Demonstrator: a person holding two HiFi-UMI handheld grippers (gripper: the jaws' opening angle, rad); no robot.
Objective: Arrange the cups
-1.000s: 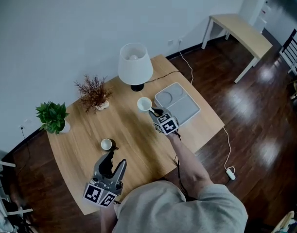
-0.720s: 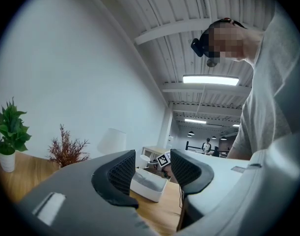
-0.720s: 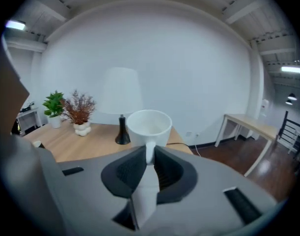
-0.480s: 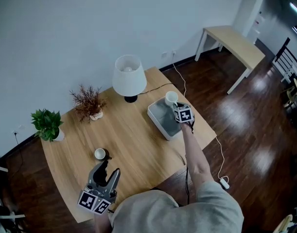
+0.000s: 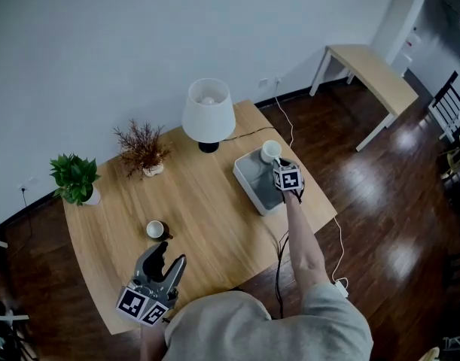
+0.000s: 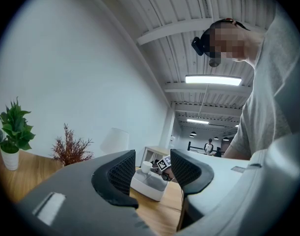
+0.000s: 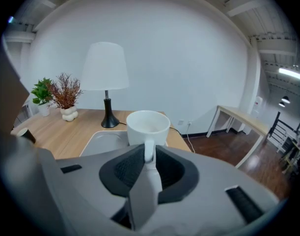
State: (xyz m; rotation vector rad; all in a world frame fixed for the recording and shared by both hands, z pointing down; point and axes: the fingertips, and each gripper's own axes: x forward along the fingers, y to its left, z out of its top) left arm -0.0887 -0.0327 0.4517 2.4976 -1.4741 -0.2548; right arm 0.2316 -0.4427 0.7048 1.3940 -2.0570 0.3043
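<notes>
My right gripper point(image 5: 277, 162) is shut on the handle of a white cup point(image 5: 271, 151). It holds the cup upright over the far end of the grey tray point(image 5: 254, 184). In the right gripper view the cup point(image 7: 148, 126) stands just beyond the jaws, its handle pinched between them, with the tray point(image 7: 101, 140) below. A second white cup point(image 5: 154, 229) sits on the wooden table point(image 5: 207, 209) near the left. My left gripper point(image 5: 168, 254) hovers just in front of that cup, open and holding nothing. The left gripper view looks across to the tray point(image 6: 149, 188) and the held cup point(image 6: 146, 166).
A white lamp point(image 5: 208, 111) stands behind the tray. A dried plant in a vase point(image 5: 143, 147) and a green potted plant point(image 5: 77, 179) stand along the table's back left. A cable runs off the table's right edge to the dark floor. A second table point(image 5: 373, 66) stands far right.
My right gripper carried the white cup from the middle of the table rightward to above the tray. The left gripper stayed near the second cup.
</notes>
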